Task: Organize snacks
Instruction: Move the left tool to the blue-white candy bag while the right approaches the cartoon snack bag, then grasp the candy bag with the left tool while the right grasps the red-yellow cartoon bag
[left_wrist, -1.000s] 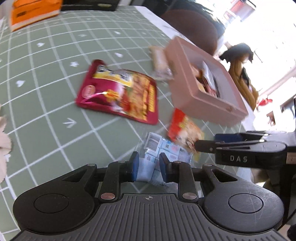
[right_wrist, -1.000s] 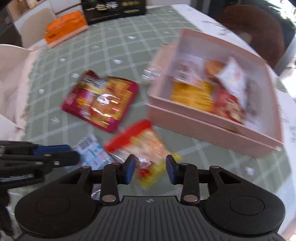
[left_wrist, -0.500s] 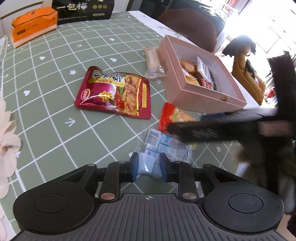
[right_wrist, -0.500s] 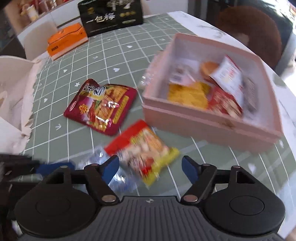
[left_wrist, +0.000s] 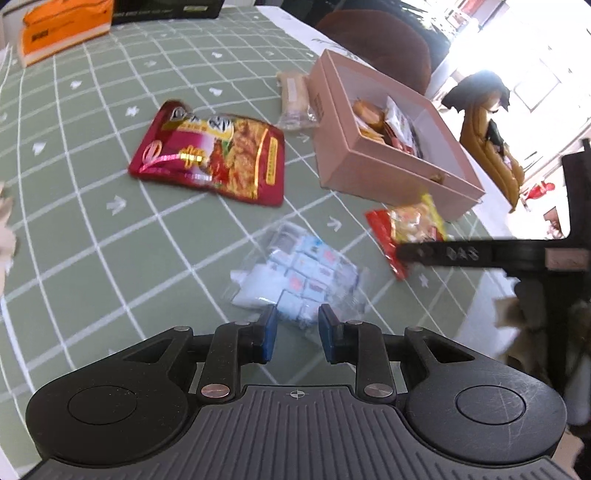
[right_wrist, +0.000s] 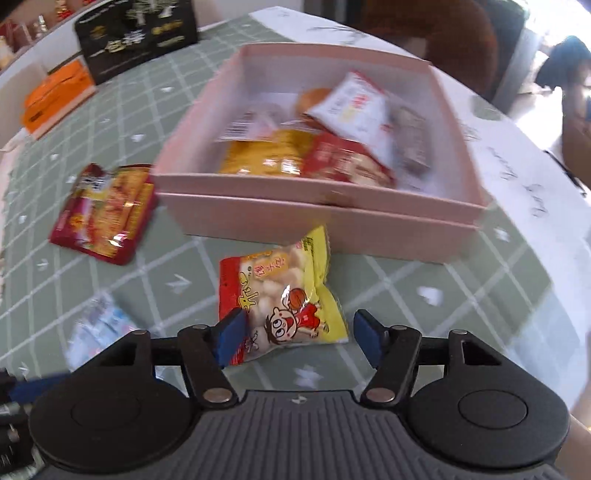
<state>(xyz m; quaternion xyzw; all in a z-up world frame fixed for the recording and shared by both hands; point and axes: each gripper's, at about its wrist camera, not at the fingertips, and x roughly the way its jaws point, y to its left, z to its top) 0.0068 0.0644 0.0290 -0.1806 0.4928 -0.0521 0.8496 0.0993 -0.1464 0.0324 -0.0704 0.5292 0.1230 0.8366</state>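
Note:
A yellow-and-red snack bag (right_wrist: 280, 295) lies on the green checked cloth just in front of the pink box (right_wrist: 317, 218). My right gripper (right_wrist: 299, 338) straddles its near end, jaws closing. The left pad touches a corner; the right pad stands clear of the bag. My left gripper (left_wrist: 297, 330) is shut on the near edge of a clear bag of small packets (left_wrist: 299, 273), which rests on the cloth. In the left wrist view the snack bag (left_wrist: 406, 225) lies under one of the right gripper's fingers (left_wrist: 461, 254).
The pink box (left_wrist: 369, 173) holds several snacks. A red pouch (left_wrist: 214, 158) lies left of it, and a wrapped roll (left_wrist: 293, 96) rests against its far side. An orange box (left_wrist: 62, 29) and a black box (right_wrist: 136, 40) stand at the back. A brown chair (left_wrist: 376, 40) is behind the table.
The right gripper spread its jaws wider and moved toward the pink box. The yellow-and-red bag now lies closer to the box, away from the clear bag. The left gripper's jaws are unchanged.

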